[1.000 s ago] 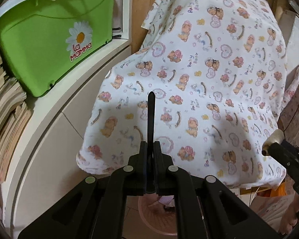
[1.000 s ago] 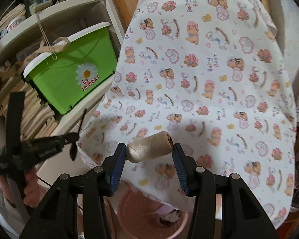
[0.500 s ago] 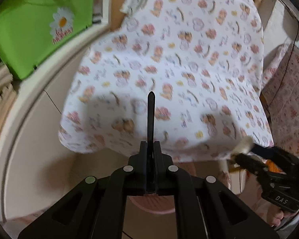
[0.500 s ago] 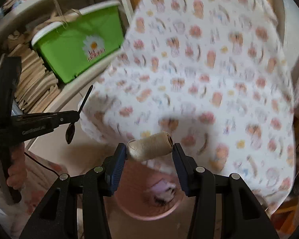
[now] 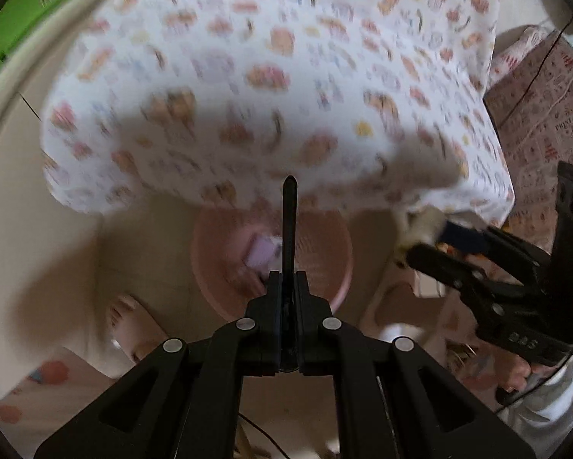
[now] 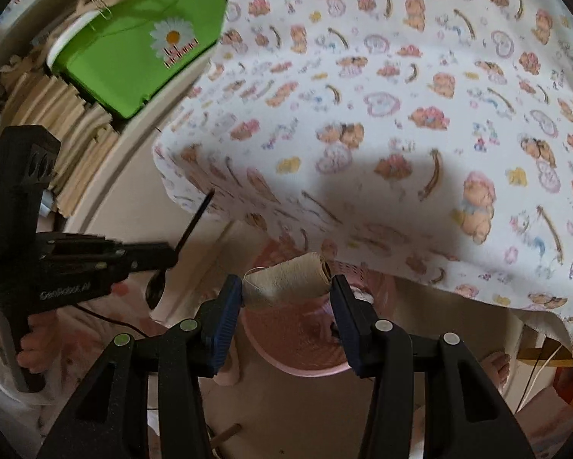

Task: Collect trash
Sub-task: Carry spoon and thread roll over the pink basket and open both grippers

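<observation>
A spool of cream thread (image 6: pixel 286 280) is carried in the right gripper (image 6: pixel 286 298) above a pink basket (image 6: pixel 297 348) that stands on the floor under the edge of a worktop draped in a bear-print cloth (image 6: pixel 401 95). The jaws are set roughly a spool's length apart and clamped on its two ends. The left gripper (image 5: pixel 288 287) is pressed fully together on a thin black spoon (image 5: pixel 288 222), its handle pointing over the same basket (image 5: pixel 324 267), where some pale scrap can already be made out.

A miss is the likely risk: the spool is round and held only by its ends, so it could roll out early or strike the rim. The overhanging cloth could also be snagged by either tool.
</observation>
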`<state>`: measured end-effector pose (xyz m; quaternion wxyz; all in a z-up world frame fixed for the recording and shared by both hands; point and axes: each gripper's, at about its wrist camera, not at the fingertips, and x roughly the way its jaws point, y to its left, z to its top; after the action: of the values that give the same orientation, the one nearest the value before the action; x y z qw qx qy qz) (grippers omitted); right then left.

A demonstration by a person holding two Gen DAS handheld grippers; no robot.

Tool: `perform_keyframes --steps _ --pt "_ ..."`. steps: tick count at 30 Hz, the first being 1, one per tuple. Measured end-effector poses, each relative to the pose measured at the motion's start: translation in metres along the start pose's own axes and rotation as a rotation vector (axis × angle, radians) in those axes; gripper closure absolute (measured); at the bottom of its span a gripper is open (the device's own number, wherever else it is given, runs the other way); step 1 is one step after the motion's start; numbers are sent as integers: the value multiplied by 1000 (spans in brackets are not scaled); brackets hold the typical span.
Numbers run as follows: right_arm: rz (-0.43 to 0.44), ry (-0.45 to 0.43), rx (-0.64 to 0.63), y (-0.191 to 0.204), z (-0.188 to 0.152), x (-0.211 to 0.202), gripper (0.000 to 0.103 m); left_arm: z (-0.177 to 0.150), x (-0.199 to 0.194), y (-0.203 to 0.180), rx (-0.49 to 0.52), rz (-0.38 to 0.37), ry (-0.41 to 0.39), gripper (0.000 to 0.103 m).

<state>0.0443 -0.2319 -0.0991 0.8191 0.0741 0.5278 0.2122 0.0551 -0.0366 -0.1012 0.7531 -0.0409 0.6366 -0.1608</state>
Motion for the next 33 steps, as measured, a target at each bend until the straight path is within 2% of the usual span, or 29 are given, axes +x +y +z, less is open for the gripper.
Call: perform_keyframes --steps 2,5,7,10,13,18,22,24,26,29,31,33 --pt "-5 29 15 -3 -3 11 53 -1 13 2 -13 3 36 98" --pt "-12 84 30 -7 -8 32 53 3 38 9 -59 90 39 98" --pt "-21 120 39 -10 -11 45 53 6 60 15 -74 128 81 98" --pt "-55 145 61 -17 -16 60 53 8 85 25 -124 99 127 98" --pt "-76 181 78 -23 -22 78 53 4 106 28 -133 141 138 97" --pt "-163 241 38 -29 -35 116 53 -3 129 34 -155 117 153 97" --pt "-175 327 55 -40 -48 142 53 -8 145 34 -134 174 186 97" --pt "-175 358 49 -41 -51 150 53 -8 148 34 -143 173 207 91" --pt "-197 377 29 -42 -55 157 53 -9 149 34 -135 202 213 64" --pt "-203 412 29 -42 -60 166 51 -9 146 32 -106 313 199 42" --pt "-203 415 30 -42 -60 166 47 -5 137 30 -87 324 166 33" --pt "-214 390 16 -41 -57 160 36 -1 126 30 -80 312 140 30"
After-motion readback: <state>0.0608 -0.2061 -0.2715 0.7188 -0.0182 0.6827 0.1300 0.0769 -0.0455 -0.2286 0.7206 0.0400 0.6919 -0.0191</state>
